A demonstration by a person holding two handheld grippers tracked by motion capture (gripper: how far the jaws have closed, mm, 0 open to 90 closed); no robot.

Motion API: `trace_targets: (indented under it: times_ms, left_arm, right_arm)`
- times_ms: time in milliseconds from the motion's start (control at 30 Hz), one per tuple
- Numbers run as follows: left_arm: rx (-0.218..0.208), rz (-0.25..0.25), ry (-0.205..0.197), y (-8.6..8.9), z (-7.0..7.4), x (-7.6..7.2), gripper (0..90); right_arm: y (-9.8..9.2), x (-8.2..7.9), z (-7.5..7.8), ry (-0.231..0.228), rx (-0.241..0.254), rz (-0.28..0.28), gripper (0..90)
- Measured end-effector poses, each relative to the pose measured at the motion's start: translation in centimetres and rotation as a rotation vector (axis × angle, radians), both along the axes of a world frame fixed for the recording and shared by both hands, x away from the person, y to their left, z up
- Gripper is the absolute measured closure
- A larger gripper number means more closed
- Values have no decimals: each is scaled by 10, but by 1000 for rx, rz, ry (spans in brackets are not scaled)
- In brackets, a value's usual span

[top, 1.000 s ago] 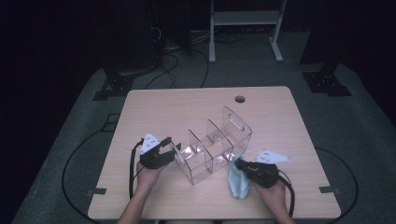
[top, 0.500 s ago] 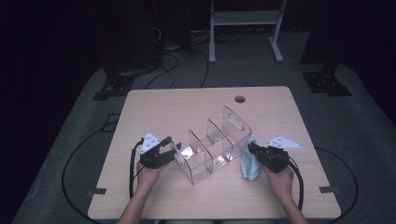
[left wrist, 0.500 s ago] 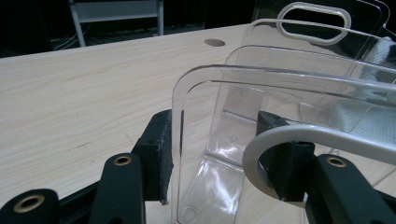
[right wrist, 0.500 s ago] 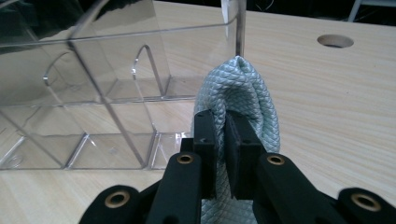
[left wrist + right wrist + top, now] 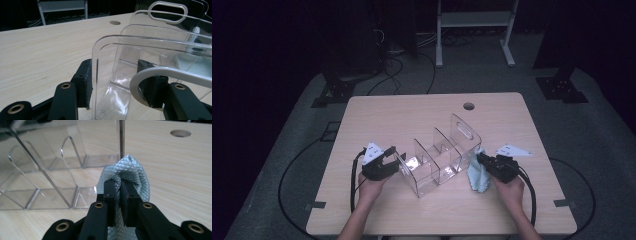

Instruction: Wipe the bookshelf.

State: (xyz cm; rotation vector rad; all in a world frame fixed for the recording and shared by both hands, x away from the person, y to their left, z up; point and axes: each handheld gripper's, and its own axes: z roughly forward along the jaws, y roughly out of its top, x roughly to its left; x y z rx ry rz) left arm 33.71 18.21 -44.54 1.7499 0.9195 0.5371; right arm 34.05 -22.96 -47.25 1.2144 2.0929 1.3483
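Between the earlier frames and this one, the right gripper [image 5: 478, 159] had shifted from the lower centre of the high view up and to the right, carrying the light blue cloth [image 5: 477, 176] with it until the cloth hung just beside the right end of the clear acrylic organizer [image 5: 439, 160]. The left gripper [image 5: 398, 159] had remained in place at the organizer's left end.

In the high view, the organizer stood at the middle of the wooden table [image 5: 412, 115], running diagonally from lower left to upper right, with its handle-slot end panel farthest up the frame. A person's hands entered from the bottom edge.

In the left gripper view, the left gripper [image 5: 115, 82] was closed on the near end wall of the organizer [image 5: 150, 45]: one black pad sat against the outside of the wall at lower left, the other inside the compartment at lower right.

In the right gripper view, the right gripper [image 5: 120, 192] was nearly fully closed, pinching a fold of the cloth [image 5: 130, 167] at centre frame. The cloth bulged above the pads, and its top lay against or just in front of the organizer's [image 5: 50, 165] vertical corner edge; actual contact could not be determined. The organizer's dividers occupied the left half of that frame.
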Motion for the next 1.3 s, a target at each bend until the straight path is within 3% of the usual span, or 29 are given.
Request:
trace_targets:
  times_ms: [133, 233, 400, 567, 767, 867, 1033, 1167, 1233, 1300]
  left_arm:
    - [1, 0, 0, 0, 0, 0, 477]
    - [1, -1, -1, 0, 0, 0, 477]
    - [1, 1, 1, 0, 0, 0, 476]
    - [4, 0, -2, 0, 0, 0, 477]
    - [10, -1, -1, 0, 0, -1, 477]
    - [11, -2, -1, 0, 0, -1, 476]
    - [8, -1, -2, 0, 0, 0, 476]
    - [13, -2, 1, 0, 1, -1, 475]
    - [18, -7, -3, 0, 1, 0, 475]
    - [10, -6, -3, 0, 0, 0, 475]
  right_arm:
    - [4, 8, -18, 64, -31, 6, 829]
    - [3, 7, -19, 67, -16, 5, 830]
    - [-1, -13, -1, 15, -1, 49, 831]
    - [11, -39, 20, -59, 1, 135, 831]
    - [31, -43, 36, -112, 17, 180, 830]
    - [39, -37, 32, -99, -11, 178, 831]
    - [48, -28, 12, -65, -27, 171, 830]
    - [50, -20, -13, 26, -48, 165, 830]
    - [50, -23, -14, 25, -55, 169, 831]
    - [47, -27, -4, -14, -48, 166, 831]
